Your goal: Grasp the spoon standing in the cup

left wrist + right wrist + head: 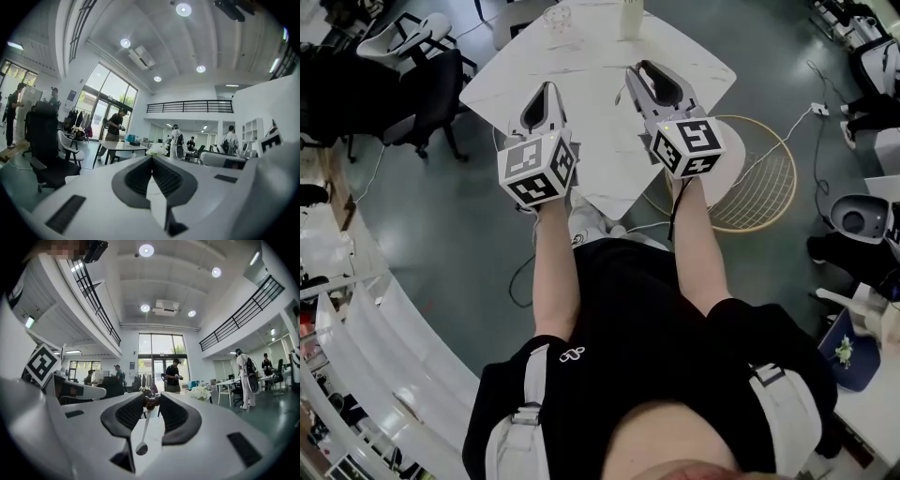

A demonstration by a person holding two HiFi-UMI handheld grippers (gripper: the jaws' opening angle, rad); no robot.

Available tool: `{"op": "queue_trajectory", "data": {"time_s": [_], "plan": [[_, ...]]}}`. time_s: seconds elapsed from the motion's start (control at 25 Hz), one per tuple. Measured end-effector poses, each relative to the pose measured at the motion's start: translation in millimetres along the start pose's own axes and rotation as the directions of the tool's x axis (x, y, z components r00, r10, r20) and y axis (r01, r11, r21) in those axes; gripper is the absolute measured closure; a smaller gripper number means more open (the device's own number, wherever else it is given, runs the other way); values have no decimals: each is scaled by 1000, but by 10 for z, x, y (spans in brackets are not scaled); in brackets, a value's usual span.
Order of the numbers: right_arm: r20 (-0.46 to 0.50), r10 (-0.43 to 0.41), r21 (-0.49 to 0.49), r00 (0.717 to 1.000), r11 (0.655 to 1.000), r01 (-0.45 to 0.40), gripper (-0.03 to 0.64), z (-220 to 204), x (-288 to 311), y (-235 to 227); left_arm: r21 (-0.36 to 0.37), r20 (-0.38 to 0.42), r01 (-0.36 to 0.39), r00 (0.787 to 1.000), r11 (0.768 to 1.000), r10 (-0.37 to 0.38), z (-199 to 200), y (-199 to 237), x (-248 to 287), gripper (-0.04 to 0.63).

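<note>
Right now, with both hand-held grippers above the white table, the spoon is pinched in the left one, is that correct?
Not quite: the spoon is pinched in the right hand-held gripper, as the right gripper view shows; the left hand-held gripper is shut on nothing.

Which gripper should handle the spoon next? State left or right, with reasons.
Right. The right gripper has the spoon pinched at its brown end between its jaws; the left gripper is shut with nothing between its jaws.
</note>
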State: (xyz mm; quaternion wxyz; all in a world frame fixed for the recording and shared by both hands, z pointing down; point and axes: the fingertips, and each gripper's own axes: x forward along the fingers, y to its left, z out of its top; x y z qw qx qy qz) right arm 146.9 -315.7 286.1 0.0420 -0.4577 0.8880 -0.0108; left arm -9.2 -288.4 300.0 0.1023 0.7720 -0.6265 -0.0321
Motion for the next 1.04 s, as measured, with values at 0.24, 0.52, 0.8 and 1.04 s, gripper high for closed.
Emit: {"op": "queue_trajectory", "data": {"time_s": [0.24,0.52,0.8,1.04], "plan": [[-12,49,-34,999,998,-50,500,-71,-162,209,21,-4,4,1000,1000,-4,-30,-110,-175,580],[-24,56,-34,998,998,-57,500,-141,-183,248,37,-16,6,1000,999,-5,-84,-100,-213,580],[-32,55,-41,998,998,-57,500,-173,-139,267,42,-28,13,1000,999,-12,-110,-71,-187,580],[-31,59,-47,998,997,-60,500,-180,-73,308,45,-31,18,999,999,-17,-108,-17,-156,580]]}}
